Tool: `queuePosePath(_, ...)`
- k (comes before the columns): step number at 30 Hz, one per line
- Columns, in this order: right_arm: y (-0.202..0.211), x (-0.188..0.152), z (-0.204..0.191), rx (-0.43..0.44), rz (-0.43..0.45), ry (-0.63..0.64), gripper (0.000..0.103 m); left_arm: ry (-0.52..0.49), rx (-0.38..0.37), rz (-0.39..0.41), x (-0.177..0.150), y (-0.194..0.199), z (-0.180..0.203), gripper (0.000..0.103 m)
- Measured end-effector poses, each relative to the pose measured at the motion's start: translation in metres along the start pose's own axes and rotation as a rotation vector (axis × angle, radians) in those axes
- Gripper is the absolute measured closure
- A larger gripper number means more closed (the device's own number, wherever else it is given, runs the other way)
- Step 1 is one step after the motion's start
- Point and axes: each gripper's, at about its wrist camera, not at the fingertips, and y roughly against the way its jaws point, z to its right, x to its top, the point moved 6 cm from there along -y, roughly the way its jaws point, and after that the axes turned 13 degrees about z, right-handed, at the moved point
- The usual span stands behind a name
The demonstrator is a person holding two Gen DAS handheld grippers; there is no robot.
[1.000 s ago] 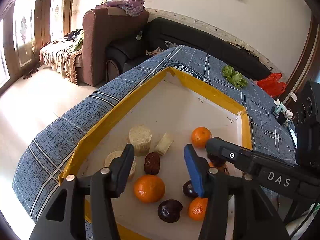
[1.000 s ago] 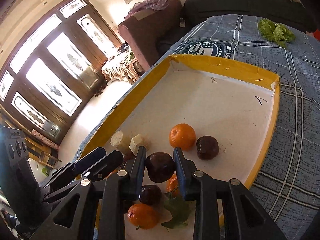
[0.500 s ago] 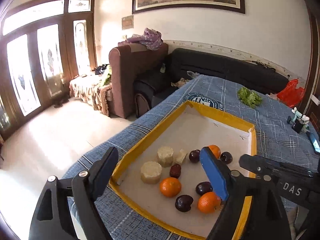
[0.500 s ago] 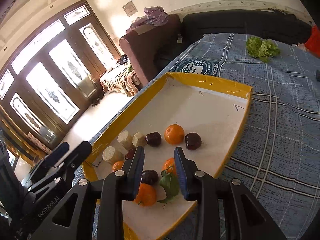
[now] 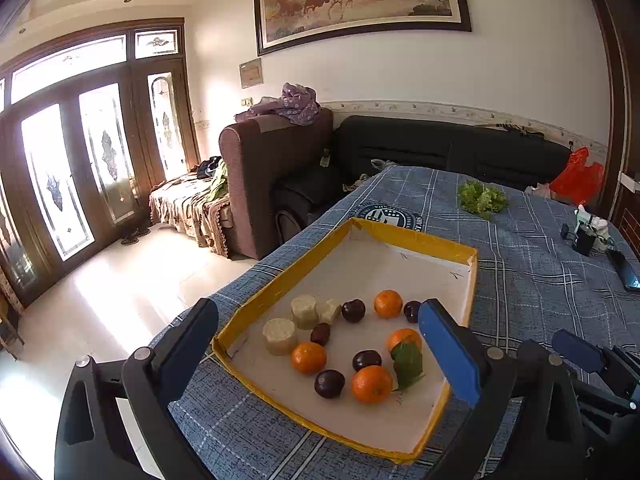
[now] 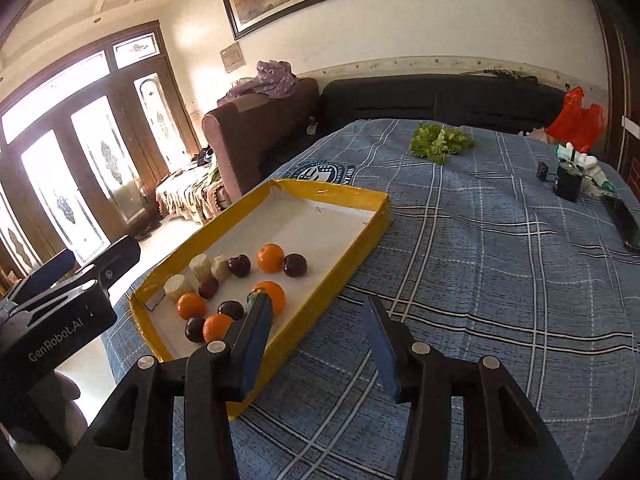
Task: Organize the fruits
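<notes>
A yellow-rimmed white tray [image 5: 474,276] [image 6: 360,240] lies on the blue plaid table. In it lie several oranges [image 5: 308,357] [image 6: 270,257], several dark plums [image 5: 353,310] [image 6: 239,265], pale cut cylinders [image 5: 279,335] [image 6: 200,266] and a green leaf [image 5: 407,362]. My left gripper [image 5: 320,354] is wide open and empty, raised above the tray's near end. My right gripper [image 6: 318,336] is open and empty, above the tray's right rim and the cloth beside it.
Lettuce [image 5: 481,197] [image 6: 440,142] lies far on the table. A small black device [image 6: 568,182] and a phone [image 6: 624,220] sit at the right edge. A red bag [image 5: 578,176], a black sofa and a brown armchair [image 5: 276,168] stand behind.
The right gripper let go of a dark plum in the tray, opened wider and pulled back to the right. The left gripper opened wide and rose back from the tray.
</notes>
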Motion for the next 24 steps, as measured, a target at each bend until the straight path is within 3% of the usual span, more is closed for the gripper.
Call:
queuePosePath(6, 0.02, -0.004, 0.007, -0.048, 0.053, 0.036, 0.039, -0.019, -0.003, -0.011, -0.001, 0.008, 0.015, 0.003)
queuePosePath(12, 0.031, -0.005, 0.012, -0.079, 0.08, 0.047, 0.034, -0.015, -0.008, -0.019, -0.004, 0.013, 0.021, 0.003)
queuePosePath(24, 0.038, -0.011, 0.021, -0.098, 0.079, 0.029, 0.033, -0.024, -0.037, -0.029, -0.01, 0.02, 0.034, 0.003)
